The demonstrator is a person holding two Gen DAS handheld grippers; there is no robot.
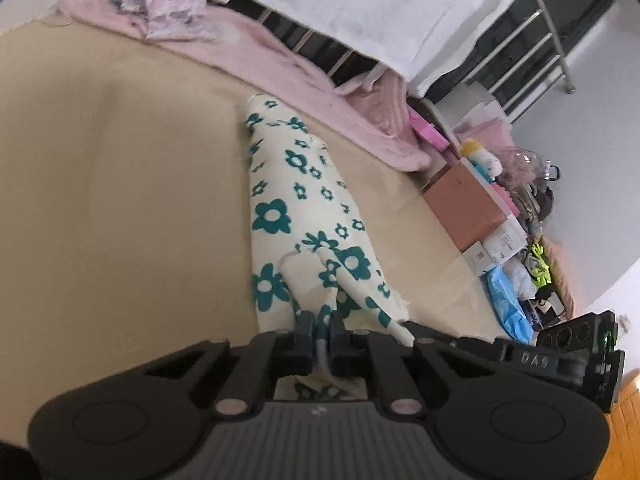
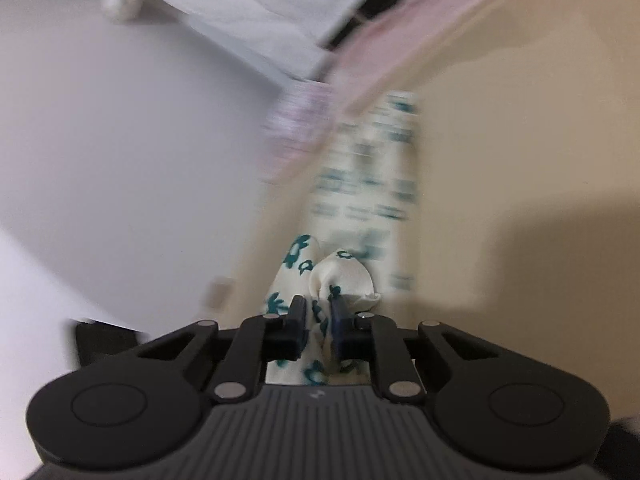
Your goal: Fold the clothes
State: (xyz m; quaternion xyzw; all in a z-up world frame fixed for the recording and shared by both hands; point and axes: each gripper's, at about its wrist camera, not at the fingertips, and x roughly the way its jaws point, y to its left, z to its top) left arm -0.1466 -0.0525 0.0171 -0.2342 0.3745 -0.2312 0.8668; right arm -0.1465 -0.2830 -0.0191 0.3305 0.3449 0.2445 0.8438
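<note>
Cream garment (image 1: 296,208) printed with teal flowers, on a plain beige sheet (image 1: 120,184). Pale pink blanket (image 1: 280,64) beside it. Black grippers, left (image 1: 320,330) and right (image 2: 319,310).

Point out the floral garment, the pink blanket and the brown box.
floral garment (image 1: 288,196), left wrist view, middle of the cloth.
pink blanket (image 1: 280,60), left wrist view, its long flat stretch.
brown box (image 1: 468,204), left wrist view, its top face.

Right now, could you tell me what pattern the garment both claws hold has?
Cream garment with teal flowers, clearest in the left wrist view.
</note>
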